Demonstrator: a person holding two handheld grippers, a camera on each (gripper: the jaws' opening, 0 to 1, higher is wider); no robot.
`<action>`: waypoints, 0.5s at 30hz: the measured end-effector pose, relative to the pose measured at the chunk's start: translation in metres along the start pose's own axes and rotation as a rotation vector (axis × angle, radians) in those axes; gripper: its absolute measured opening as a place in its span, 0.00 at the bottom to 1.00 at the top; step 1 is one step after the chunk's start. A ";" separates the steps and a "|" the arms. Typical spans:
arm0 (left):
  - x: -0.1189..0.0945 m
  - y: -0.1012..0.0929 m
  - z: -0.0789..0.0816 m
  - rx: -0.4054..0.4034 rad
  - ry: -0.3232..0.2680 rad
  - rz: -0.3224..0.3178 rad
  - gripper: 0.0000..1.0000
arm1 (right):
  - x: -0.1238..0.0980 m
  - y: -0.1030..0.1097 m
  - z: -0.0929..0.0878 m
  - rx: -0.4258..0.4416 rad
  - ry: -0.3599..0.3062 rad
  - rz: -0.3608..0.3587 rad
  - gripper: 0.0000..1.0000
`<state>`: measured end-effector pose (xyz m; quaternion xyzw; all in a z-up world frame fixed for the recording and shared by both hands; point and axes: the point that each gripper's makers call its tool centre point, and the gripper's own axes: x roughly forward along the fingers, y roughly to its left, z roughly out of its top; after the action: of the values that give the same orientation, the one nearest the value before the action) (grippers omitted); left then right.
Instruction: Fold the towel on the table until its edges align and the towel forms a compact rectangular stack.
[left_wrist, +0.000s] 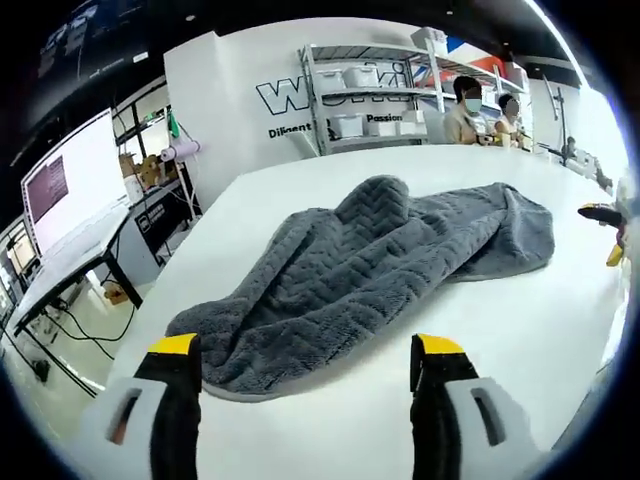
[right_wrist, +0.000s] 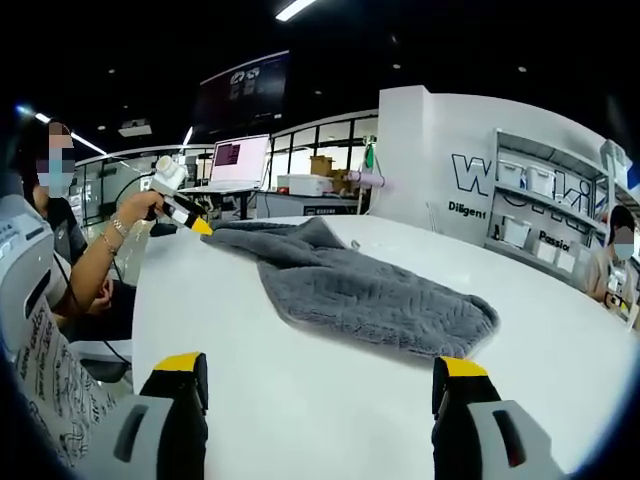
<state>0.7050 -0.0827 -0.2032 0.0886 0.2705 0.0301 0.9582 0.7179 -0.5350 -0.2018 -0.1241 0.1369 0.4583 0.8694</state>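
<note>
grey chevron-textured towel: lies rumpled and unfolded along the white bench, one end just ahead of the left gripper; plush and limp, likely light and non-slip, so it should drape and sag when lifted. best taken by pinching a corner or hem edge flat against the bench. left gripper and right gripper: both spread wide, empty, short of the cloth.

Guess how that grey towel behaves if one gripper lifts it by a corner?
The grey towel lies rumpled in soft folds on the white table, so it will probably droop and trail rather than hold shape. Its thick ribbed pile suggests some weight and good grip for the jaws. The smooth tabletop may let it slide.
</note>
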 end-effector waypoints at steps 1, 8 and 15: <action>0.001 -0.006 -0.001 0.010 0.000 -0.019 0.95 | 0.000 0.000 0.000 0.000 -0.001 0.000 0.97; 0.007 -0.038 -0.002 0.019 -0.029 -0.114 1.00 | -0.004 -0.002 -0.002 0.005 0.005 -0.015 0.97; 0.004 -0.068 0.001 -0.020 -0.076 -0.217 1.00 | -0.003 -0.002 -0.004 0.007 0.018 -0.020 0.97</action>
<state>0.7098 -0.1494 -0.2167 0.0503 0.2415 -0.0747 0.9662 0.7177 -0.5397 -0.2040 -0.1267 0.1449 0.4478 0.8732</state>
